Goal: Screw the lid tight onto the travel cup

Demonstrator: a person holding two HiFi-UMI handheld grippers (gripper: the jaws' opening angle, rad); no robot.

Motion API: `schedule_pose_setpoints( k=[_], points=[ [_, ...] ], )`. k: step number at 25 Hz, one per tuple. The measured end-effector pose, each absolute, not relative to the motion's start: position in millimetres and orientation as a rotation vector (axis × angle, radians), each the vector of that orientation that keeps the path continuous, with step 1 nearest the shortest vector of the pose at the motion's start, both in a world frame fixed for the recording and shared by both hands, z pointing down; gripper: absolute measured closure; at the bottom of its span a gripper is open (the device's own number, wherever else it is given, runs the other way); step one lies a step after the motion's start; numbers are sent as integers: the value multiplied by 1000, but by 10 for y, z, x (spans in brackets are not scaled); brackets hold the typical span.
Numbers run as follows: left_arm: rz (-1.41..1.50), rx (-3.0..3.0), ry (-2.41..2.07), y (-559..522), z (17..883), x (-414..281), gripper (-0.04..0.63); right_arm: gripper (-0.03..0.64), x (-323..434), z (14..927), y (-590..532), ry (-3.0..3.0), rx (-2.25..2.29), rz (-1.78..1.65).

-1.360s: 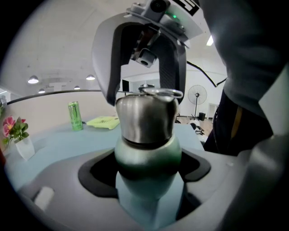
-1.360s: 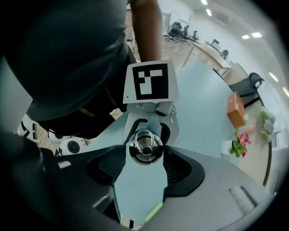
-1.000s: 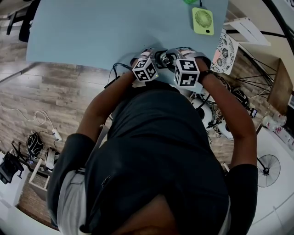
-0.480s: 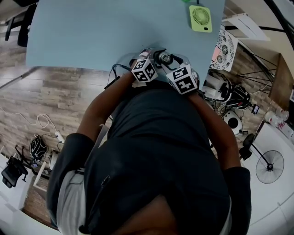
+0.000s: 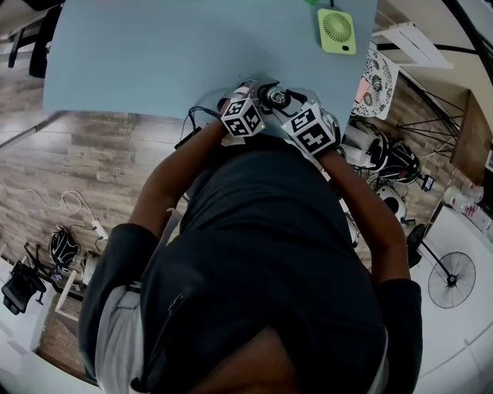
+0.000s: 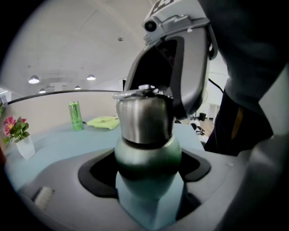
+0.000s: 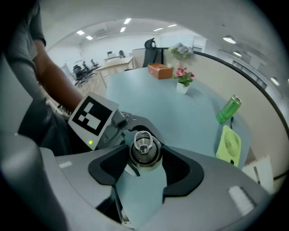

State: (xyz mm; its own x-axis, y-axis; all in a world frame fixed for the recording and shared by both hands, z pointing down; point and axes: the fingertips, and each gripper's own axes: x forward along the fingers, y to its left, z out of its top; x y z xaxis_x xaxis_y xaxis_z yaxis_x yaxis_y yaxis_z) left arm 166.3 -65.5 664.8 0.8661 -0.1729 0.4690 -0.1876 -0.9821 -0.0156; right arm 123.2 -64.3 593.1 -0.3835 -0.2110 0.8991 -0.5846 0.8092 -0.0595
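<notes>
Steel lid (image 7: 143, 149) tops travel cup (image 6: 148, 155) at table's (image 5: 154, 61) near edge; broad tabletop beyond.

Left gripper view, centre: travel cup (image 6: 146, 151) bottom hidden down between left gripper (image 6: 146, 173) jaws; lid (image 6: 144, 119) upper right covered by right gripper (image 6: 169, 92). Right gripper view, centre: cup body hidden under lid. Head view, upper centre: cup nearly all behind marker cubes (image 5: 243, 117); green can (image 5: 318, 2) cut by top edge.
</notes>
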Motion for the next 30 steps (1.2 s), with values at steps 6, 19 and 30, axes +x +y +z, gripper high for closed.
schedule_pose_setpoints(
  k=[6,19,30],
  points=[
    [748,3006,-288,-662,6648,1659,167,364,1243,5785,-561,-1854,-12,-35],
    [750,3005,-294,-651,6643,1670,167,374,1250,6015,-500,-1638,-488,-296],
    [760,3000,-298,-647,6644,1642,167,390,1196,5913,-648,-1969,418,456]
  ],
)
